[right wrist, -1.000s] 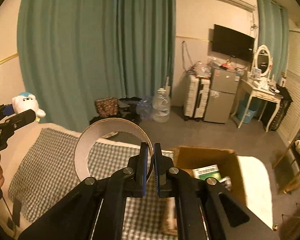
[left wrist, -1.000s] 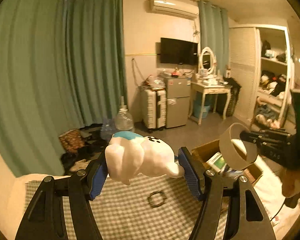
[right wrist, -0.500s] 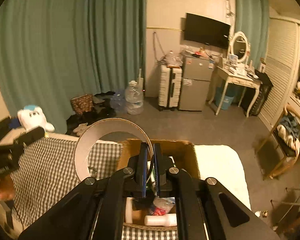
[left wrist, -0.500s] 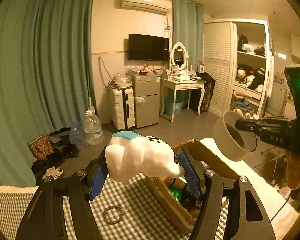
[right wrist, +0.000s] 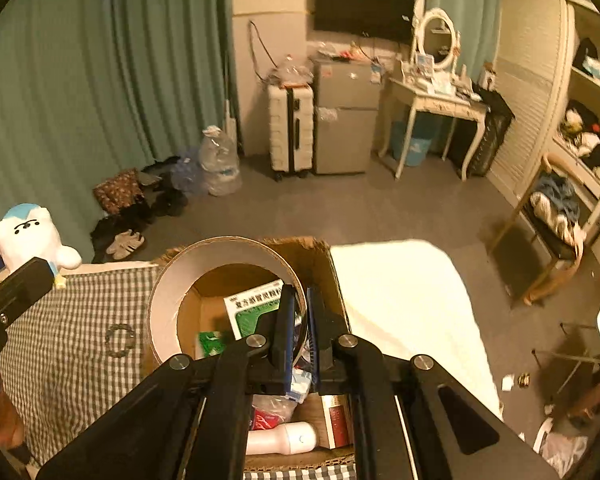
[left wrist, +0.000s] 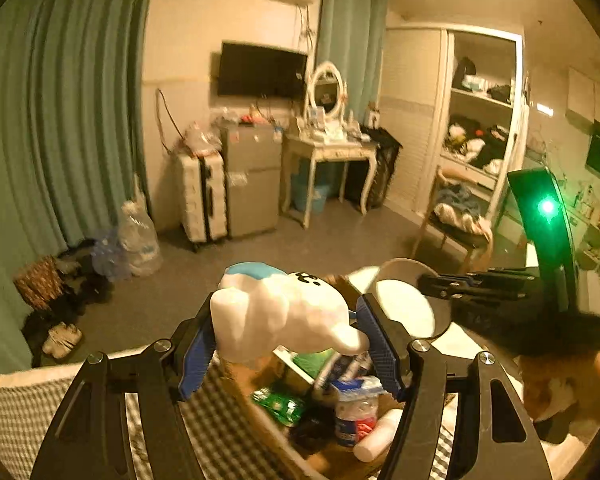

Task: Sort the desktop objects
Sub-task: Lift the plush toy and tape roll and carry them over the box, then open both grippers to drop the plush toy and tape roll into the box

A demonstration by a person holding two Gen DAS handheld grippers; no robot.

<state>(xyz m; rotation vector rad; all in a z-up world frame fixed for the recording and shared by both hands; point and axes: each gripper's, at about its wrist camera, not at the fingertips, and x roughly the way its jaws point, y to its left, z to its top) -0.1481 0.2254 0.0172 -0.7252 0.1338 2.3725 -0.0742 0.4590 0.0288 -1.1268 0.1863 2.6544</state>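
Left gripper point(left wrist: 286, 334) clamps plush toy point(left wrist: 280, 312) | right gripper point(right wrist: 298, 328) pinches cardboard ring point(right wrist: 168, 300) (over box point(right wrist: 320, 256))

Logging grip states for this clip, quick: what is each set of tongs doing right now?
Left tongs: closed on the white plush toy.
Right tongs: closed on the cardboard ring's wall.

Lived-in bedroom: vanity table point(right wrist: 436, 100) with mirror point(right wrist: 436, 42), open wardrobe point(left wrist: 480, 120), suitcase point(right wrist: 291, 128).
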